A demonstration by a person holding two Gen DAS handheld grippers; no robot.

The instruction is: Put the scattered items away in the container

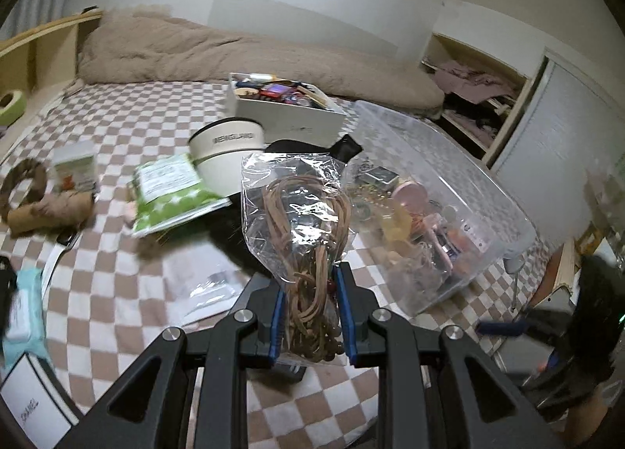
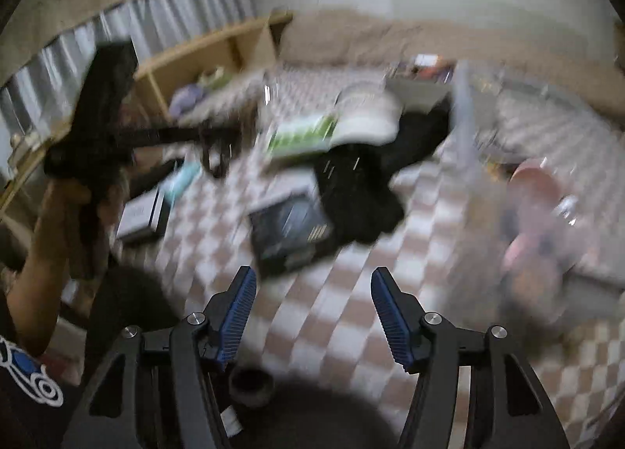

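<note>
Checkered bed [image 1: 117, 265], left jaws clamp cord bag [image 1: 300, 222]

Both grippers, left [image 1: 308, 273] and right [image 2: 312, 288], have black frames, silver screws and ribbed blue pads; the person wears a black shirt [image 2: 27, 402] with a white-and-blue print.

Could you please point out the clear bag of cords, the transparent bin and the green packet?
clear bag of cords [image 1: 302, 210], left wrist view, on its middle.
transparent bin [image 1: 504, 191], left wrist view, on its far wall.
green packet [image 1: 172, 191], left wrist view, on its label side.
</note>
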